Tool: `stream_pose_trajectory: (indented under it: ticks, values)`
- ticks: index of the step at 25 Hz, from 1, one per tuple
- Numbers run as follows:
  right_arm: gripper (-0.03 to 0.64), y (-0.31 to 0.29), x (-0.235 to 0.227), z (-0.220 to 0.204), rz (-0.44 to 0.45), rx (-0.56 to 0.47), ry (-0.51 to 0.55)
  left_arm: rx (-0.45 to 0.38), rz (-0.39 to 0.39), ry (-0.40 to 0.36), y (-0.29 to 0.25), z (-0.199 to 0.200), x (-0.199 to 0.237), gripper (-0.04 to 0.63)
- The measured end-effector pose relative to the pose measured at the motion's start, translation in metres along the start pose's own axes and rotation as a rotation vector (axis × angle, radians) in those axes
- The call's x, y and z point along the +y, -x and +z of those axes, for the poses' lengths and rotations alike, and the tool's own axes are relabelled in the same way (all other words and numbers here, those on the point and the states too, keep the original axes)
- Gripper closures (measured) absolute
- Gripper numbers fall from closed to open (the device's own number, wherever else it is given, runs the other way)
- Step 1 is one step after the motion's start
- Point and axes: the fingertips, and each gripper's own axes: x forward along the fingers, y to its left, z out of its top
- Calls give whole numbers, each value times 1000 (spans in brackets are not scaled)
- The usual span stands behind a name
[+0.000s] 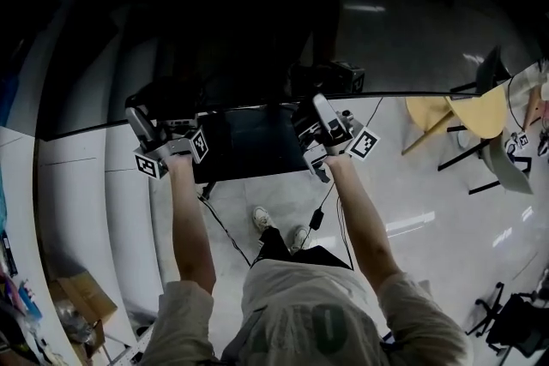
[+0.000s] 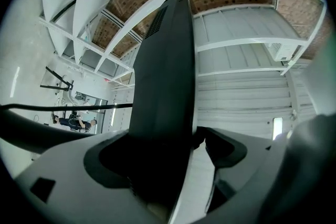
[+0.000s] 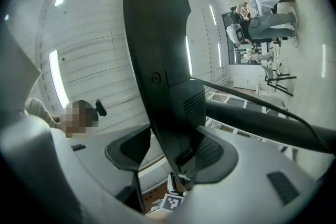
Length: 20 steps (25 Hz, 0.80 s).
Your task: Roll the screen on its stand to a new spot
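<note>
The large, thin black flat screen (image 2: 163, 60) stands upright at 12 o'clock from the person, its top edge running from 9 to 3 o'clock across the head view. The left tool (image 2: 167, 134), at about 11 o'clock, points upward with its grey jaws closed on the panel's edge. The right tool (image 3: 176, 132), at about 1 o'clock, is clamped likewise, one pad on each face, the vented back on its 3 o'clock side. Gripping at two spaced points likely lets the person steer the stand and stop the panel twisting as it rolls. A thin black cable (image 1: 221, 223) trails over the pale glossy floor (image 1: 412, 210) toward 6 o'clock beside the person's white shoes (image 1: 264, 220) and could snag. The wheels are out of sight.
</note>
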Motion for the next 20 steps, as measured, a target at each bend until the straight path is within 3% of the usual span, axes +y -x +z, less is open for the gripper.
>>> stream_pose_trajectory:
  ticks: [4, 12, 15, 20]
  values:
    - [365, 0, 1, 2, 4, -13, -26, -26, 5, -21, -2, -2, -4, 149]
    - [365, 2, -4, 8, 25, -33, -10, 21, -5, 10, -8, -5, 12, 150]
    - [365, -3, -2, -3, 32, -53, 29, 37, -20, 42, -14, 6, 16, 150]
    - [365, -27, 6, -23, 34, -66, 35, -2, -41, 31, -17, 34, -5, 153]
